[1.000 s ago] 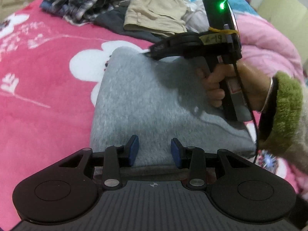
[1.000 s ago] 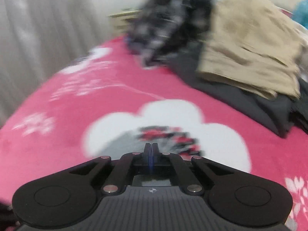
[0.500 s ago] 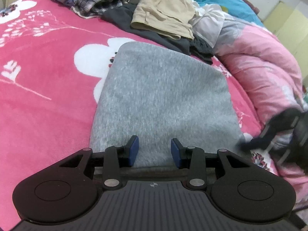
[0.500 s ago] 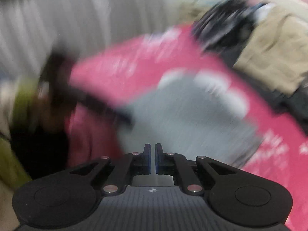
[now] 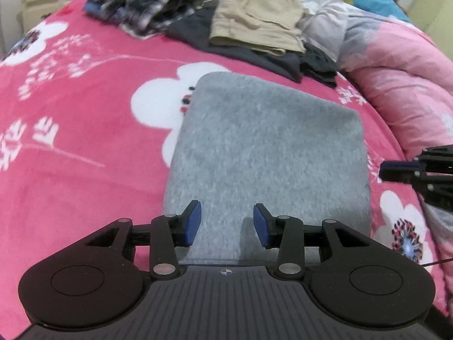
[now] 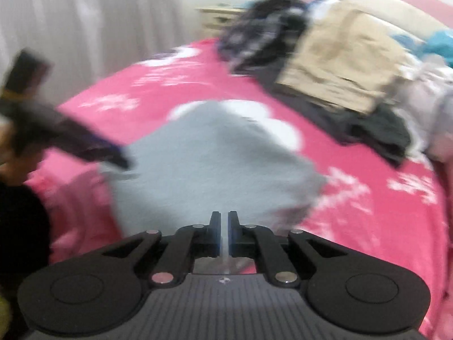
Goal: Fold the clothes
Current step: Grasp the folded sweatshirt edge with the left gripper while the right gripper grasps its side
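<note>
— Fingers on the left gripper (image 5: 227, 224) were spread apart over the near edge of the folded grey garment (image 5: 263, 153), pads clear of the cloth, nothing pinched. Did you catch the other one?

— Yes. The right gripper (image 6: 224, 233) had its fingers nearly together, only a thin slit between them, and they had just been easing open. Nothing sat in that slit; grey cloth showed only beyond it.

— So neither held anything?

— None that I could see. The garment lay flat as a neat rectangle on the pink flowered blanket (image 5: 73, 119), which I took to mean that fold was done and both tools had let go.

— And the heap behind it?

— Tan trousers (image 5: 254, 14) lay on dark clothes beside a plaid shirt (image 5: 147, 2), well apart from the grey piece; probably waiting their turn.

— How were the hands set?

— Both grippers were tipped downward toward the bed, the left over the near hem, the right off beside the garment's right edge.
</note>
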Motion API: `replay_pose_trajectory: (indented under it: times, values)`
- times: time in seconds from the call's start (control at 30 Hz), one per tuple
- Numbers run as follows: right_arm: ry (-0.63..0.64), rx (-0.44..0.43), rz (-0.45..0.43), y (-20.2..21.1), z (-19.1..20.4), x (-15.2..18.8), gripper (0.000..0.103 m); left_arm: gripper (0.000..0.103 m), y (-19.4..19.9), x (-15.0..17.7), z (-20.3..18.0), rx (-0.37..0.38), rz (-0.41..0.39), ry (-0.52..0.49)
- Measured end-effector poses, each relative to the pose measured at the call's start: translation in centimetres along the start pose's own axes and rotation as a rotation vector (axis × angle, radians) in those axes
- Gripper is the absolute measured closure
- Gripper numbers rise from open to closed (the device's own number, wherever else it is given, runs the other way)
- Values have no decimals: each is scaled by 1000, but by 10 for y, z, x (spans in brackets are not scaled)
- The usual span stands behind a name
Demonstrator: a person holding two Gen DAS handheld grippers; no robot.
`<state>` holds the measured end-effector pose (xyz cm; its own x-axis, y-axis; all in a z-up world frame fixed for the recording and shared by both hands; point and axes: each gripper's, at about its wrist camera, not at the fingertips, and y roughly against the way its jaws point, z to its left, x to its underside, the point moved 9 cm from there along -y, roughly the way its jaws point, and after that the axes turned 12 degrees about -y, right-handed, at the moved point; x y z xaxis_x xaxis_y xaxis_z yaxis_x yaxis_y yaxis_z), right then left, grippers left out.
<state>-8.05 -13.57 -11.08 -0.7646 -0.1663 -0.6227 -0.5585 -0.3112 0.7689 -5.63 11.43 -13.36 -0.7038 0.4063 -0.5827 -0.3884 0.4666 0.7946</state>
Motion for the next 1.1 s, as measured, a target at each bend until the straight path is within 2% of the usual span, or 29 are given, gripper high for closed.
replay_pose_trajectory:
  times: [0.03,0.13,0.27,0.37,0.47,0.53,0.6,0.7,0.8,0.87,0.9,0.93,1.03,1.1]
  values:
    - [-22,19,-9,-1,-6,-2,95,62,1,0,2,-2,-5,7]
    - [-101,3,-42,2,-13,-7,95,62,1,-1,4,-14,-13,-18]
    - [-144,8,-102,-13,-18,-22,96,62,-10,-2,5,-9,-14,-51]
    - [-181,57,-69,-54,-34,-17,94,62,-17,1,4,-3,-13,-66]
    - [-189,91,-29,-73,-43,-8,95,62,-18,2,4,-1,-13,-80]
    - [-217,94,-28,-58,-41,-22,93,62,-18,3,5,-2,-13,-90]
    - [-276,32,-99,-41,-39,-42,92,62,-17,3,6,-2,-12,-97]
    - [-281,46,-150,-51,-46,-64,92,62,-18,3,8,8,-14,-72]
    - [-302,108,-82,-94,-67,-54,91,62,-13,0,9,18,-12,-33]
    - [-309,103,-104,-83,-65,-62,90,62,-1,-2,14,17,-15,6]
    - [-286,105,-131,-69,-60,-65,89,62,6,0,16,42,-27,43]
    - [-264,92,-153,-56,-53,-68,84,62,12,1,19,68,-37,82]
    - [-188,-105,-164,-16,-15,-62,84,62,20,17,24,160,3,241]
    - [-56,-251,-110,4,25,-47,84,62,24,28,26,209,21,323]
